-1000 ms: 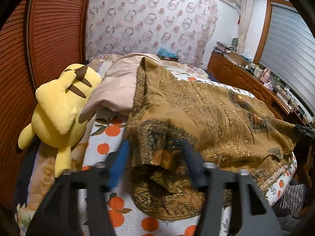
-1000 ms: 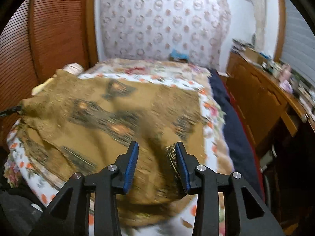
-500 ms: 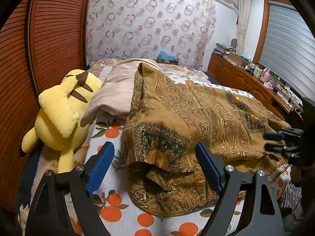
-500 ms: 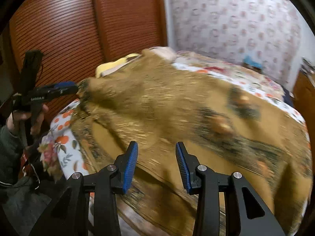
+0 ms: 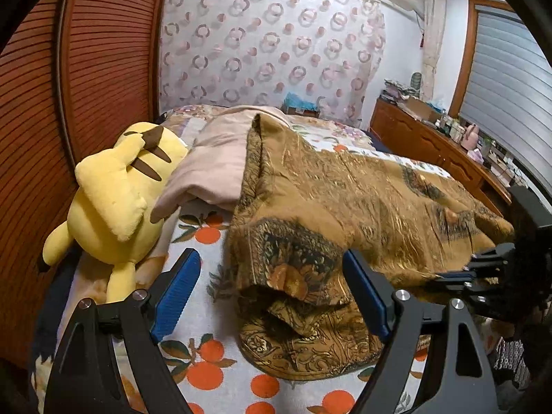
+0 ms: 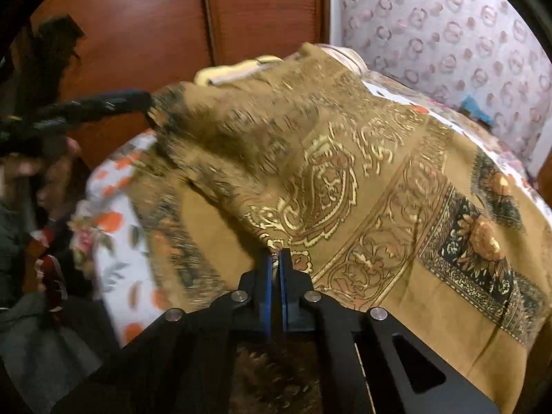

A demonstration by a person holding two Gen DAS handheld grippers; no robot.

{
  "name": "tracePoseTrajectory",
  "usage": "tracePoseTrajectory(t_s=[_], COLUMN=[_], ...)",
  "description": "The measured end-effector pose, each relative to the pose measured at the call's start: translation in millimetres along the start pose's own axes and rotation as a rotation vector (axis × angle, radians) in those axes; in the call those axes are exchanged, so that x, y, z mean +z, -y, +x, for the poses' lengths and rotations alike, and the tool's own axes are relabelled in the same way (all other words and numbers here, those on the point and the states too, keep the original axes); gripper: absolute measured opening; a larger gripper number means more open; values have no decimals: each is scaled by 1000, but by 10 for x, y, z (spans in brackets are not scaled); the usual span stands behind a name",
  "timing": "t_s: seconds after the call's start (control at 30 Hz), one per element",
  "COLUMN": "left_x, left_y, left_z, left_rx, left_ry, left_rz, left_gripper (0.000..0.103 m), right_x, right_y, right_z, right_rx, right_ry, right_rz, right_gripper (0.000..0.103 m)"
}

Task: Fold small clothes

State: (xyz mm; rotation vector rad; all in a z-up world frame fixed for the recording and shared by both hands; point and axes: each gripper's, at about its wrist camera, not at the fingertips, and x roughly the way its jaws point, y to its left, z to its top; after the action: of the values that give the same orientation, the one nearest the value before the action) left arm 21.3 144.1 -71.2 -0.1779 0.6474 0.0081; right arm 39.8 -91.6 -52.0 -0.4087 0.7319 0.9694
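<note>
A brown and gold patterned cloth lies spread over the bed, its near corner bunched in folds. My left gripper is open, its blue pads either side of that bunched corner and not touching it. My right gripper is shut on an edge of the same cloth. In the left wrist view the right gripper shows at the cloth's right edge. In the right wrist view the left gripper shows blurred at the cloth's far left corner.
A yellow plush toy lies at the bed's left side against a wooden slatted wardrobe. A pink pillow lies behind the cloth. The sheet has an orange fruit print. A wooden dresser stands on the right.
My left gripper opened and let go of the cloth's corner, which dropped onto the bed. My right gripper swung left along the cloth and shut on its edge.
</note>
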Motion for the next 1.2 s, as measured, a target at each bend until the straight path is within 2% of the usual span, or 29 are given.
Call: tracePoseTrajectory(t_s=[0.17,0.23,0.3,0.33,0.37,0.4,0.47,0.6,0.73,0.9,0.97,1.07,1.2], left_x=[107,131,130,119,106,76,42,-25,-75,-112,-122,-131,-148], left_y=[-3,12,14,11,0,-16,-33,-60,-54,-45,-32,-12,-4], left_z=[-73,-58,-4,52,98,164,246,350,398,440,448,484,535], left_rx=[7,12,19,23,25,31,34,43,45,46,44,42,39], left_ry=[34,34,23,7,-7,-25,-48,-81,-100,-115,-118,-132,-147], left_rz=[-5,0,6,8,9,8,6,0,-4,-6,-3,6,5], left_gripper=[85,85,85,85,85,85,85,85,85,85,85,85,85], right_x=[37,-6,-33,-43,-47,-62,-98,-222,-422,-829,-1012,-1228,-1290], right_y=[-101,-111,-102,-81,-48,-34,38,273,647,1173,1343,1472,1546], right_z=[-277,-324,-307,-318,-324,-321,-330,-526,-801,-1145,-1293,-1406,-1441], right_rx=[106,130,115,90,67,46,-2,-99,-271,-551,-614,-652,-622], right_ry=[45,41,27,25,20,19,27,67,91,15,2,-3,12], right_rz=[14,15,5,1,4,11,30,90,191,334,407,480,509], right_gripper=[2,2,3,5,13,27,39,45,46,46,46,46,46])
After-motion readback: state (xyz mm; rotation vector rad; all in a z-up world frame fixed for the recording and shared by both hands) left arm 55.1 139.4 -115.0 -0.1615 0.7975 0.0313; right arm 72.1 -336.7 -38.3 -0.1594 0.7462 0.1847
